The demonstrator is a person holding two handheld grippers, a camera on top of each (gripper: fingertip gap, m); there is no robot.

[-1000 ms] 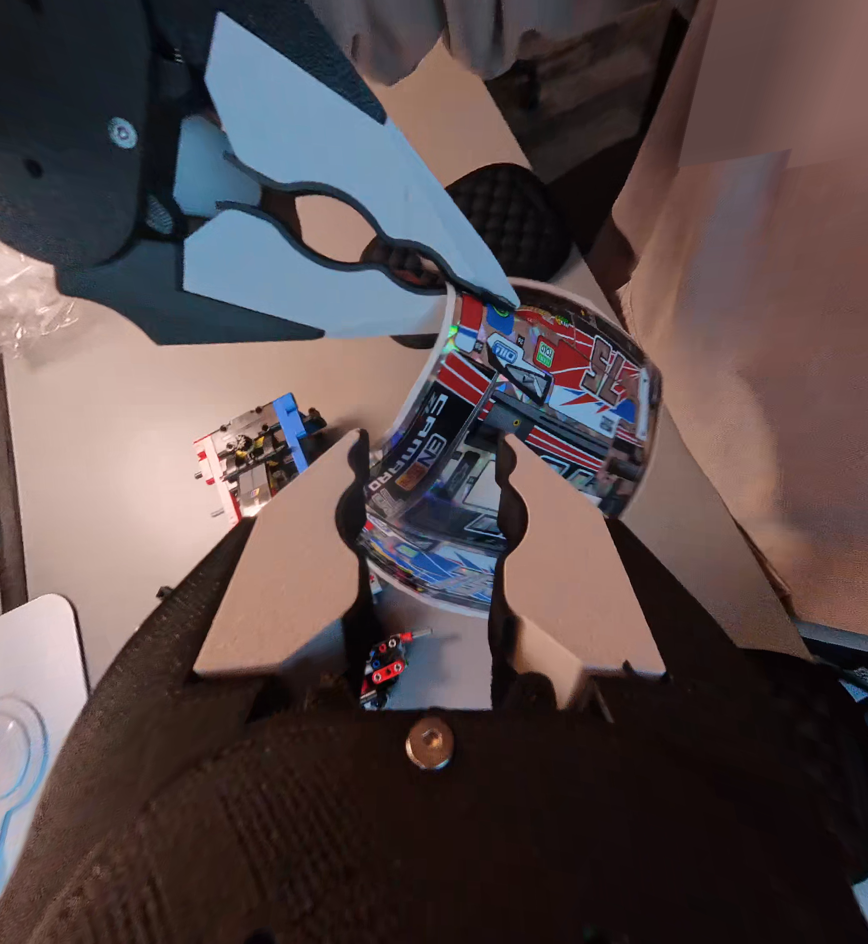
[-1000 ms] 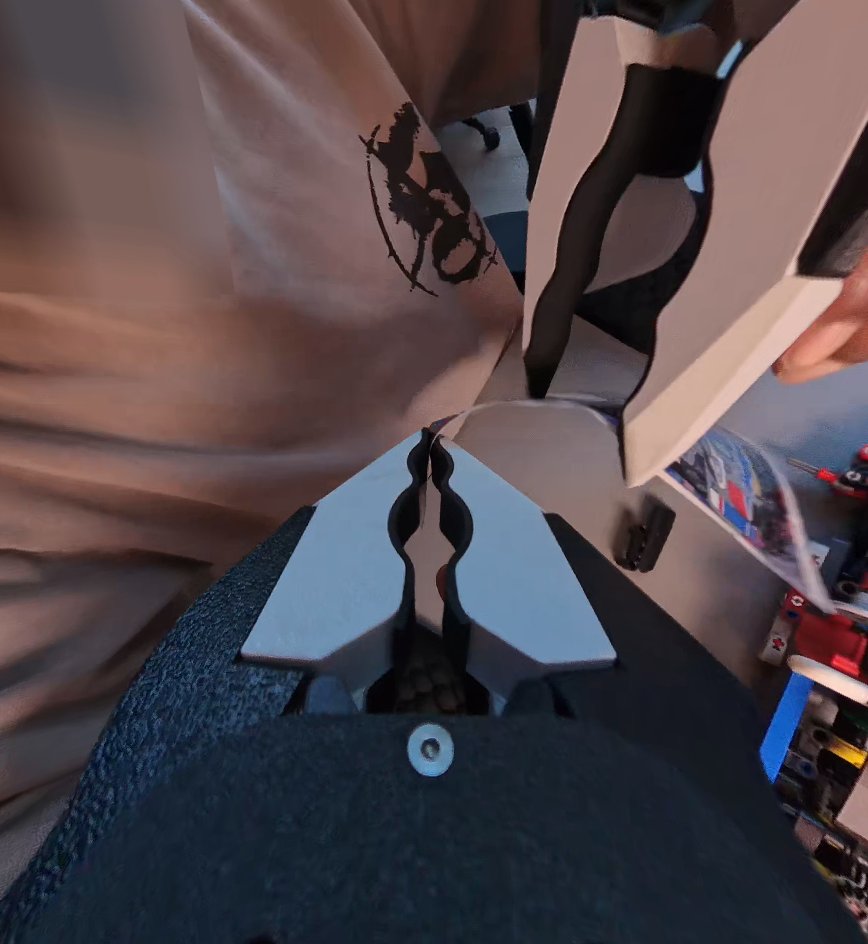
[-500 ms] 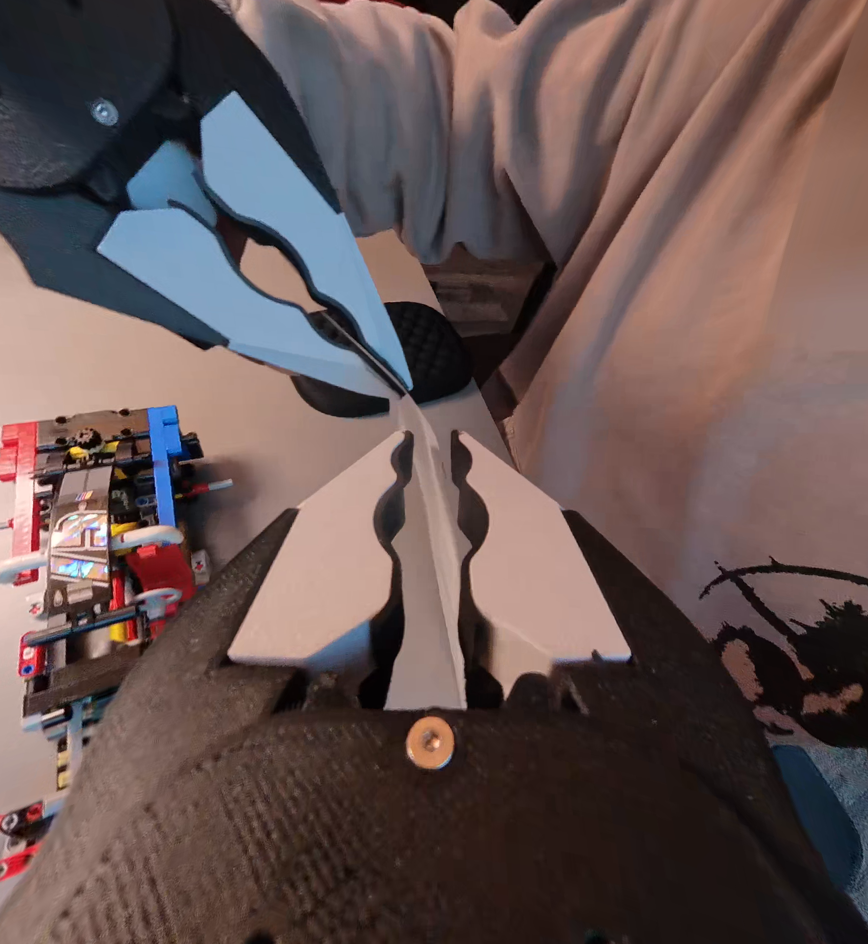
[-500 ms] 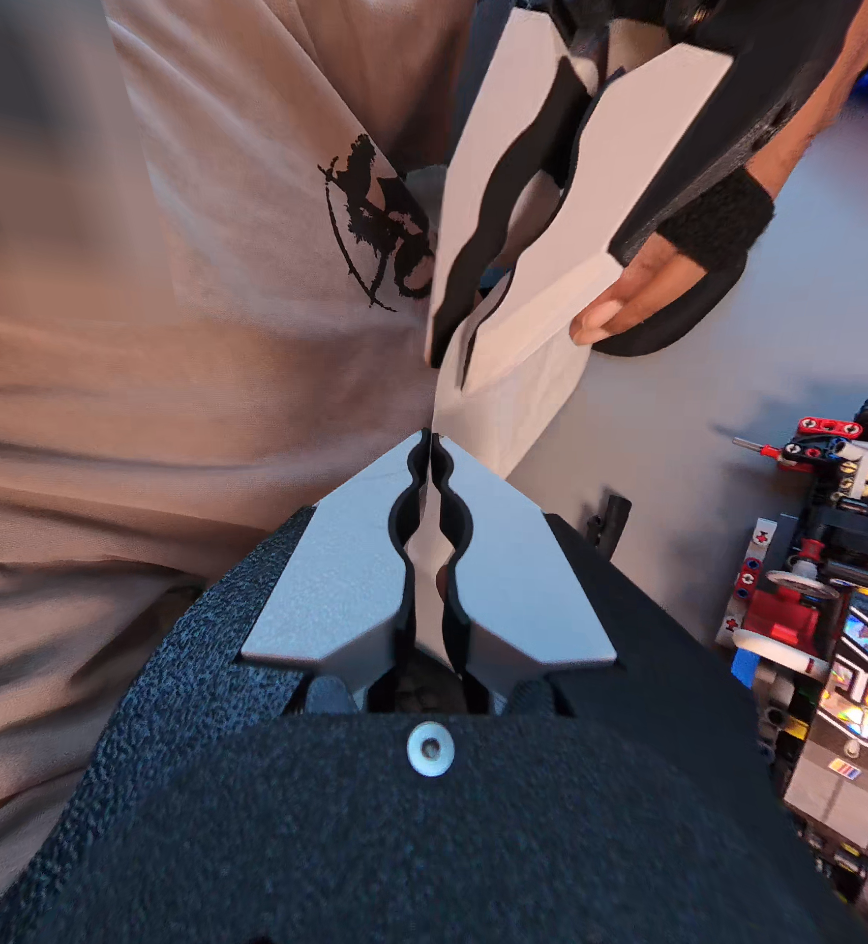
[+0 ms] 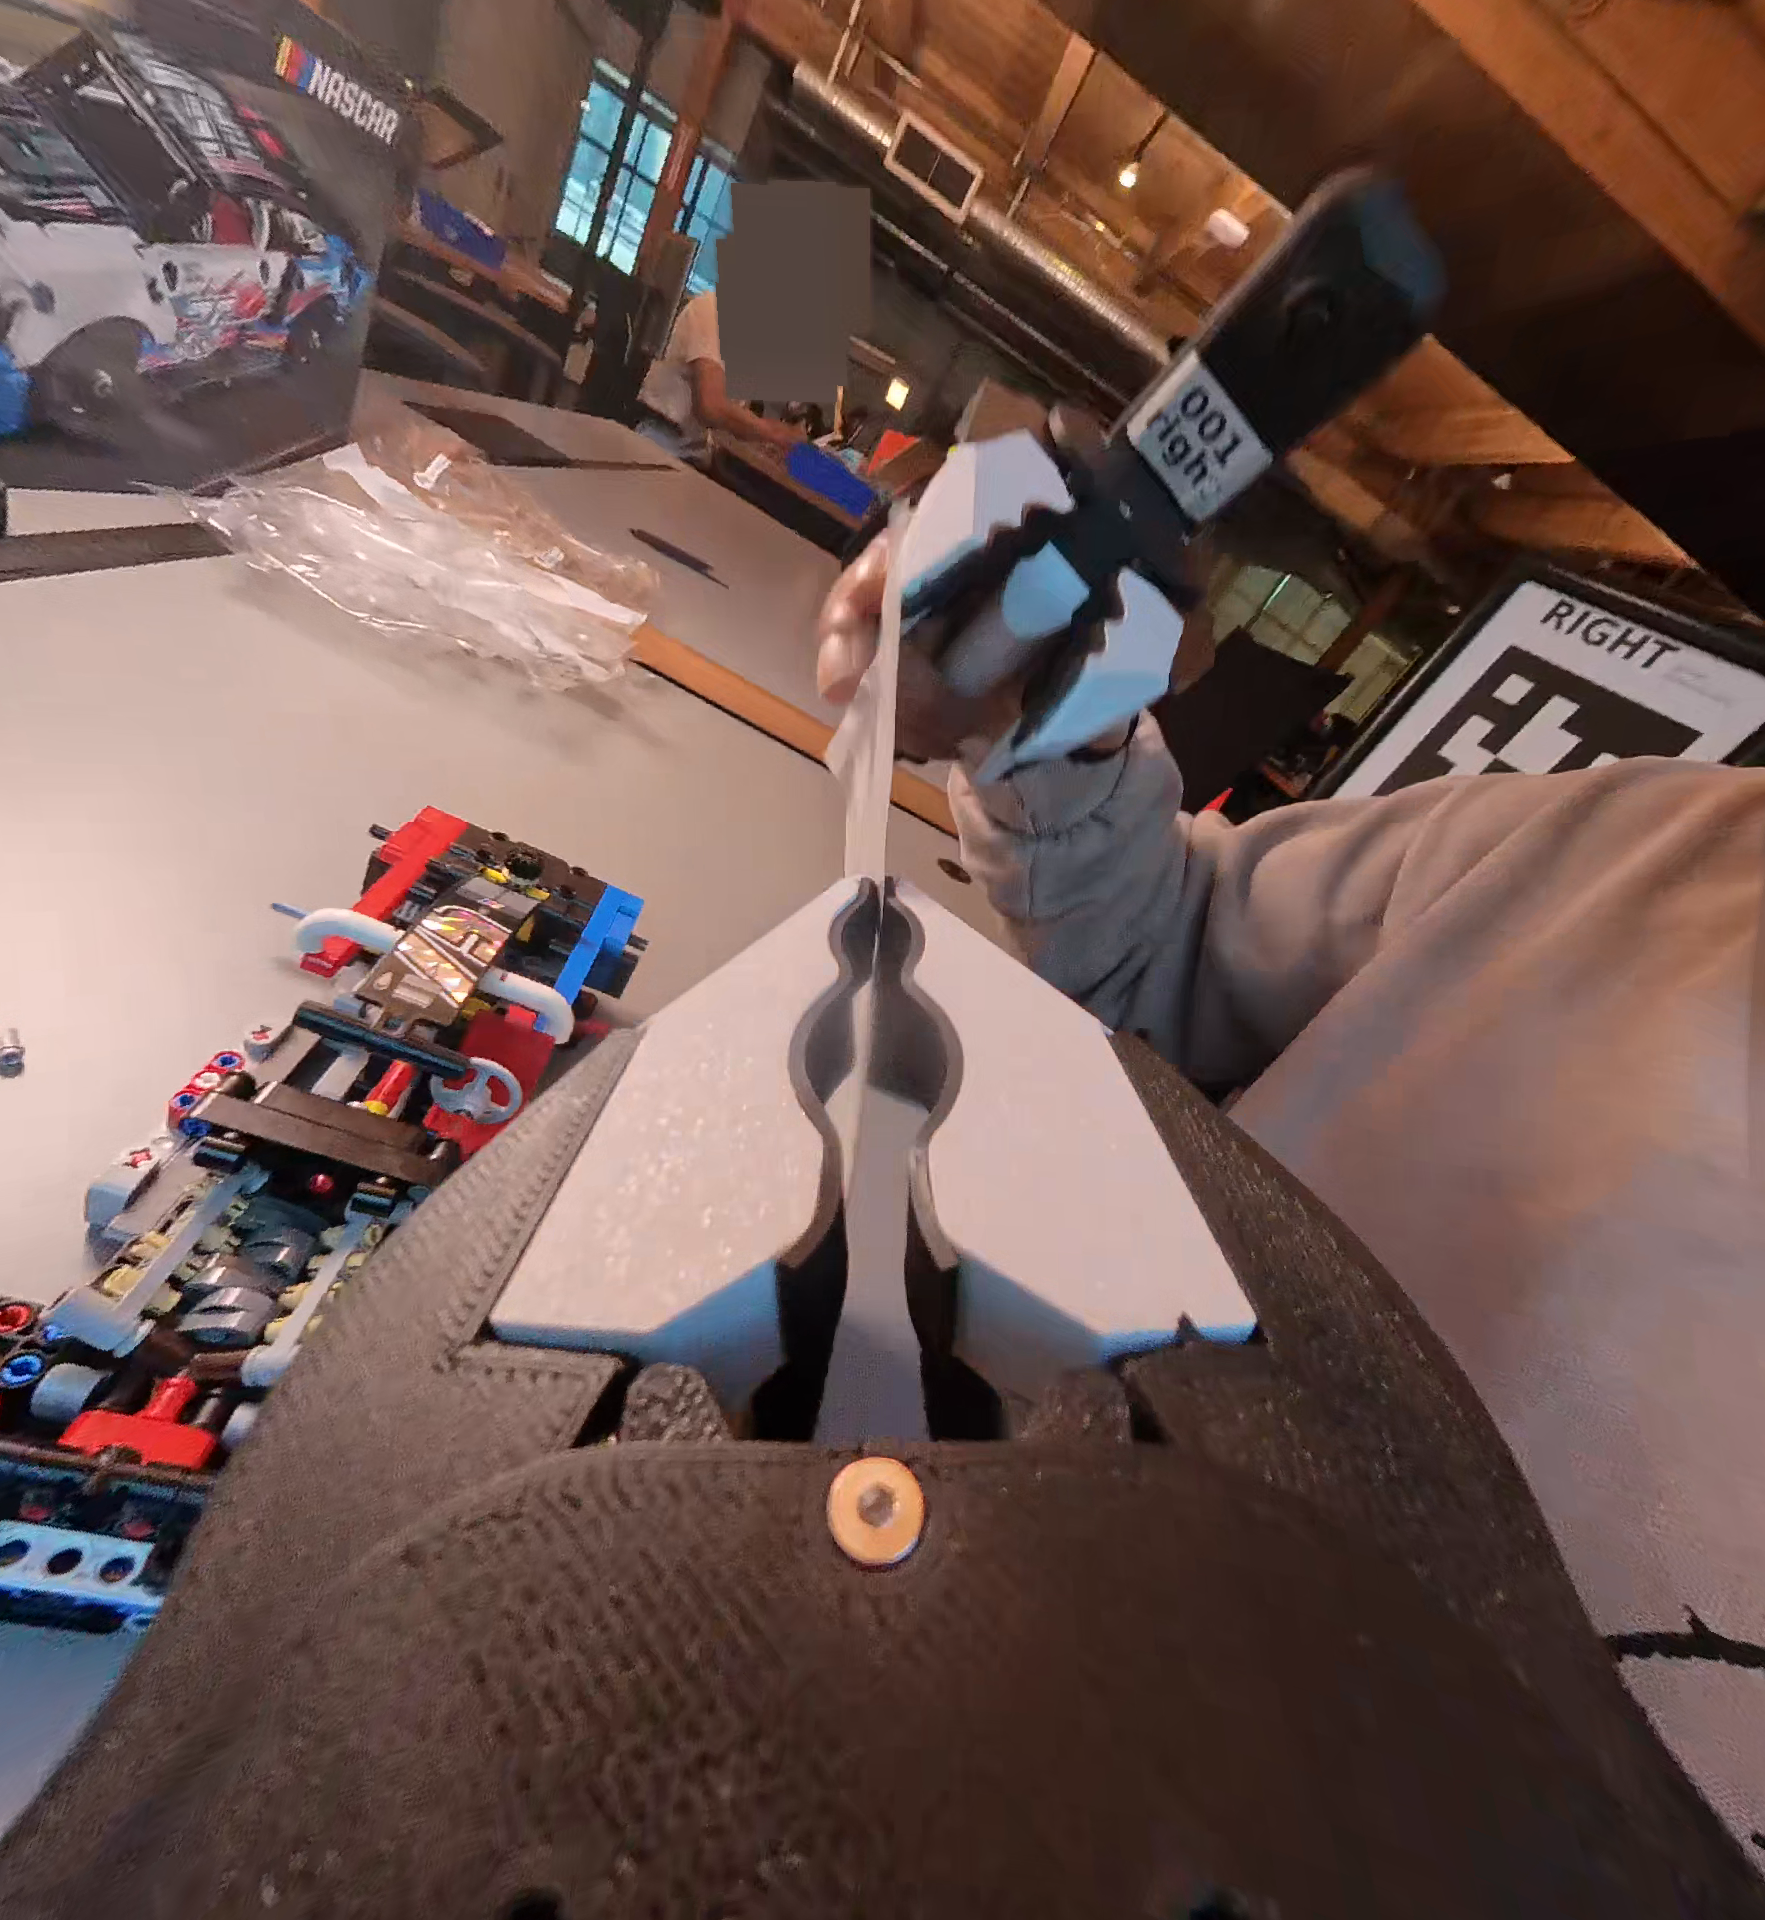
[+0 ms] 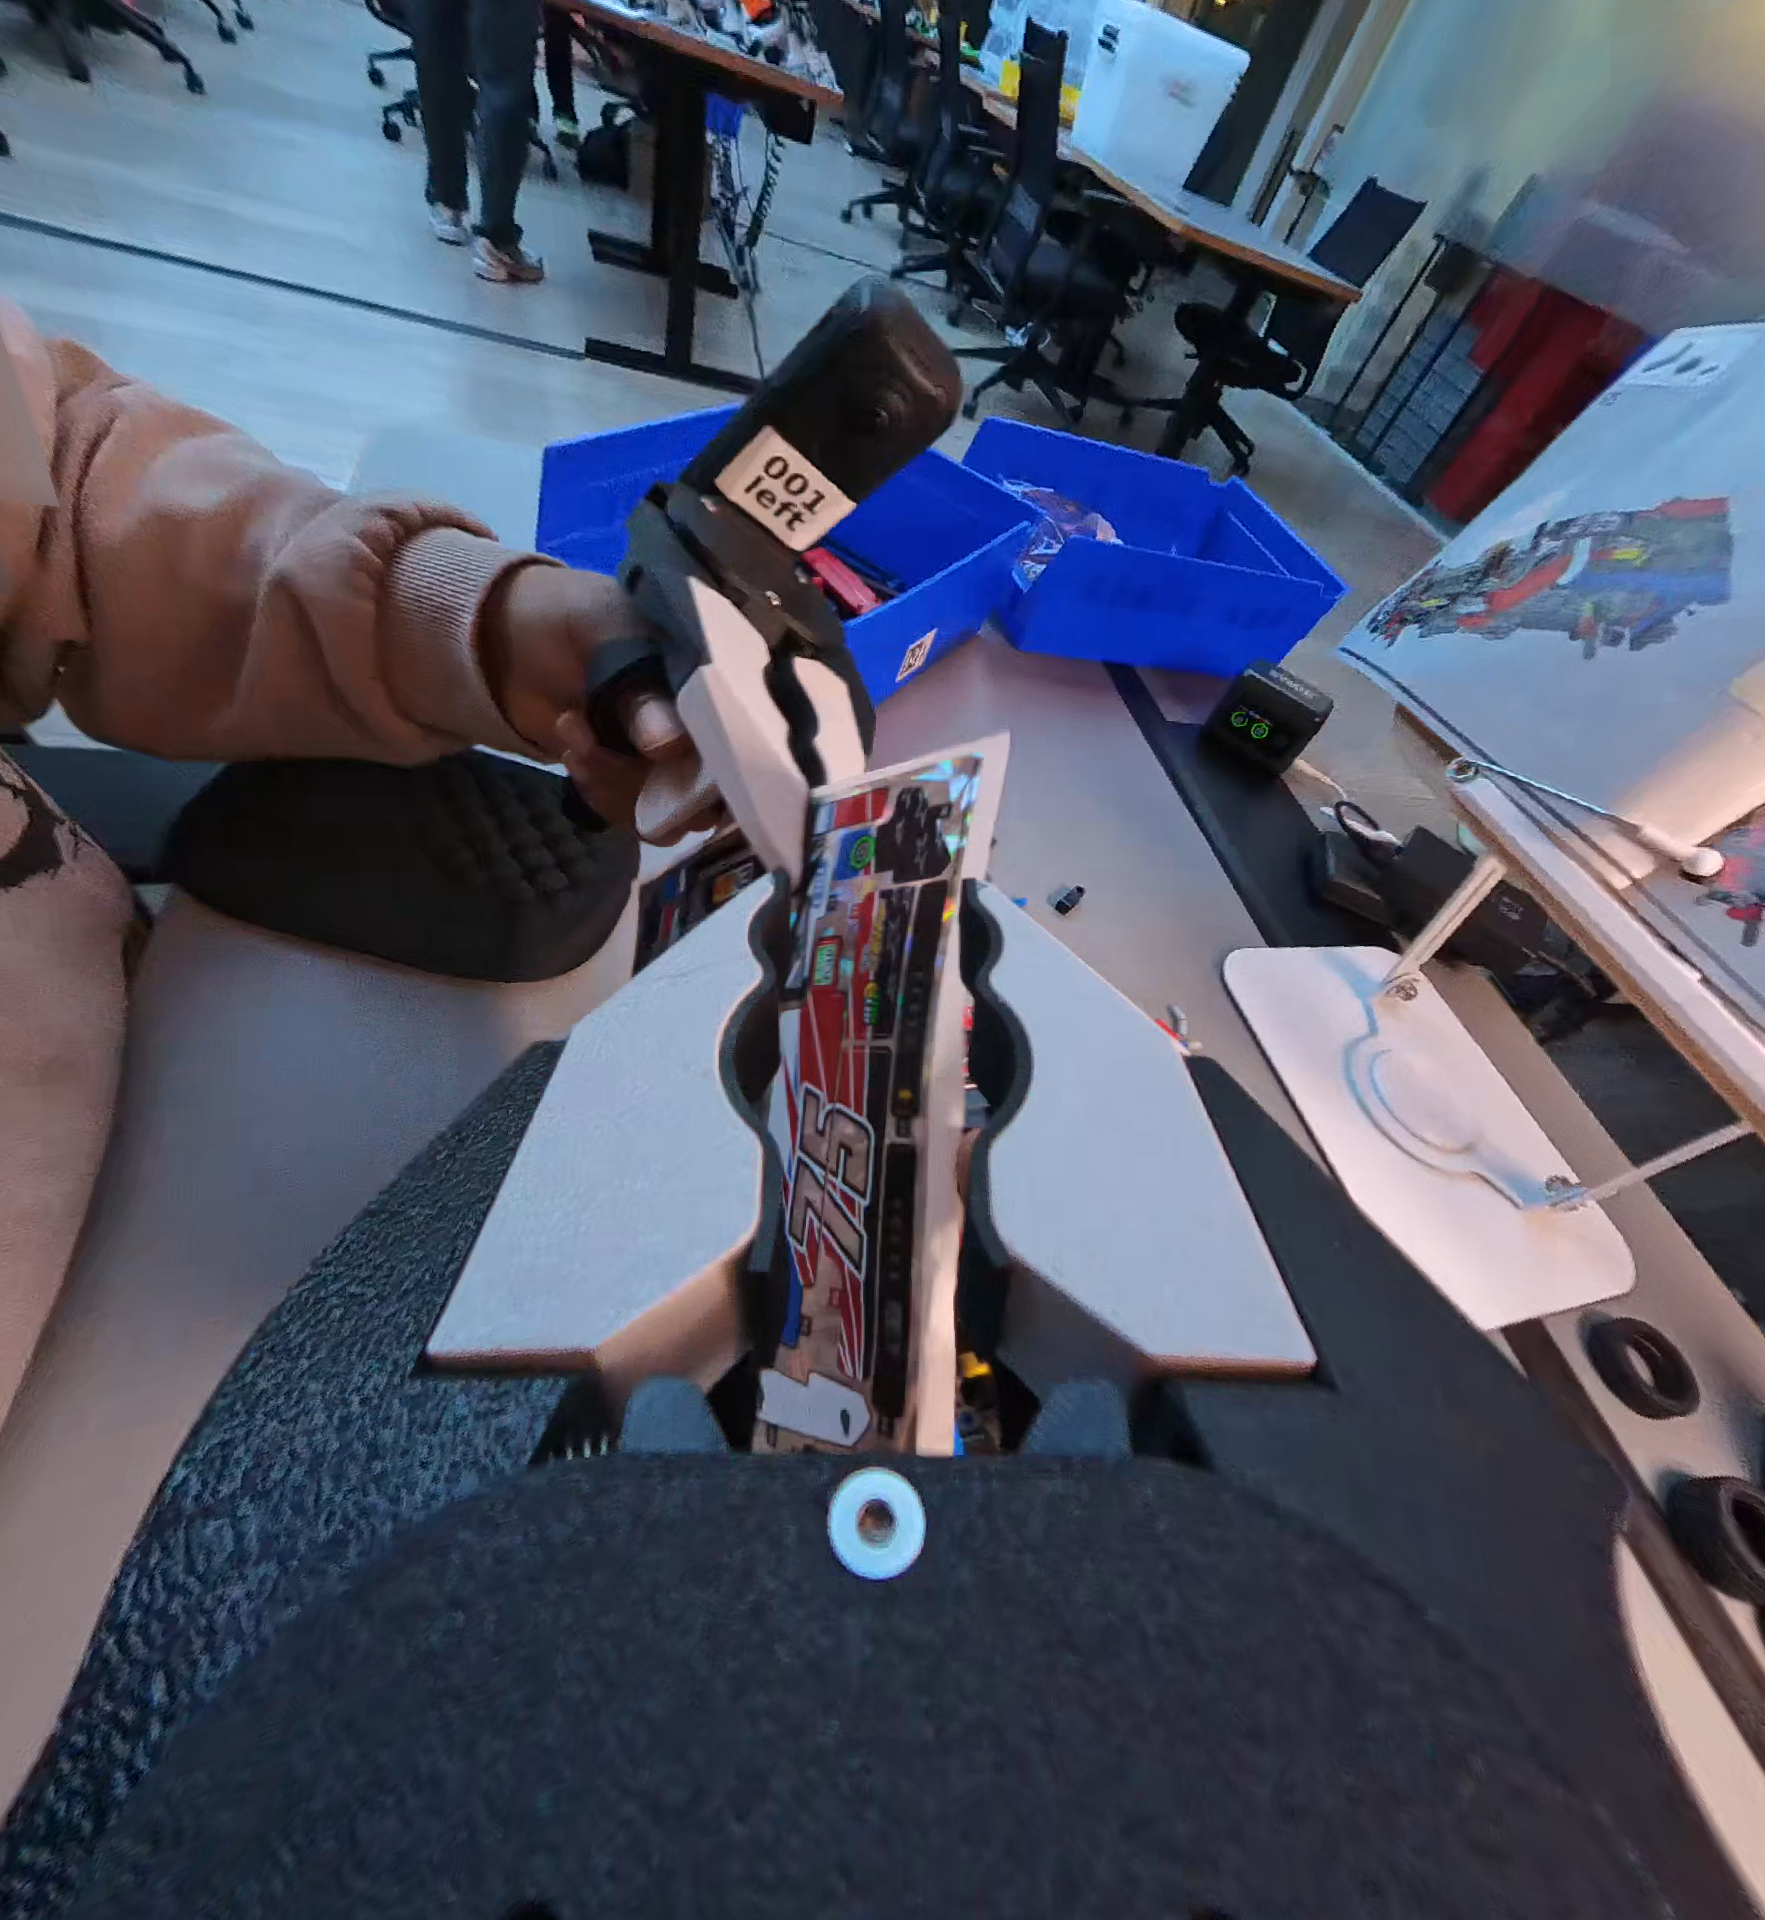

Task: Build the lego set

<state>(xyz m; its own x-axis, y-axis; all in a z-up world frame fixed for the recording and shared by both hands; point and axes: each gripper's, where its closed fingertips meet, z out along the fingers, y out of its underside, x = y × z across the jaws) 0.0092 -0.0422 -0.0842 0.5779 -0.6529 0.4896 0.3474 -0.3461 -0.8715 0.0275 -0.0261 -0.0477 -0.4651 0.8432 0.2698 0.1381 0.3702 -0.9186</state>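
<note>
Hold the glossy printed sticker sheet (image 6: 862, 1039) taut above the grey table (image 5: 182, 727), pinched edge-on between the closed jaws of the left gripper (image 5: 876, 888). Bring the right gripper (image 6: 873, 888), jaws apart either side of the sheet, onto one decal corner only and peel slowly. Counted: two blue plastic bins (image 6: 1169, 582) at 12 o'clock, one open instruction booklet (image 6: 1636, 540) at 2, one part-built red, black and blue lego car chassis (image 5: 390, 1039) at 9 in the left wrist view, one sheet.

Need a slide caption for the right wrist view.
Left claw pinches the sticker sheet, which runs between the open right claw's fingers.
</note>
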